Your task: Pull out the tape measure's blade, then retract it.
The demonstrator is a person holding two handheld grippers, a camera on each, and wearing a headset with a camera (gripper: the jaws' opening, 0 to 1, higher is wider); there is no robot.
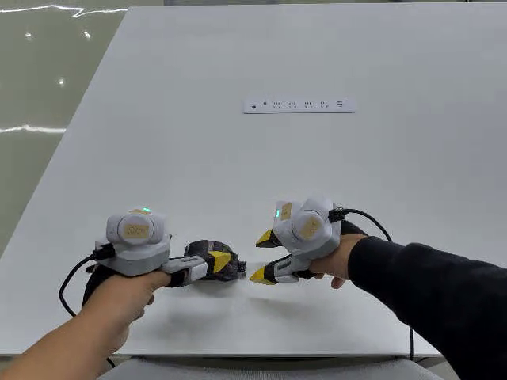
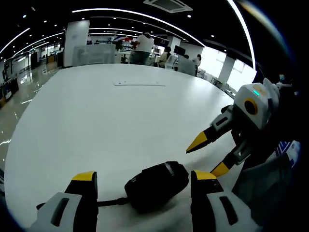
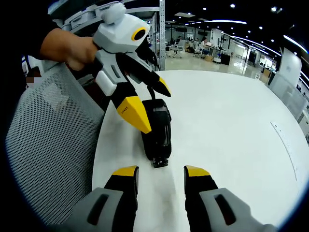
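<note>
Tape measure (image 3: pixel 157 126) points its hook end at your right hand-held gripper (image 3: pixel 161 170), just ahead of its open jaws. Left hand-held gripper (image 2: pixel 143 175) straddles it, also open.

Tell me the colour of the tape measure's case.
The tape measure has a black case; the right gripper view shows it best.
</note>
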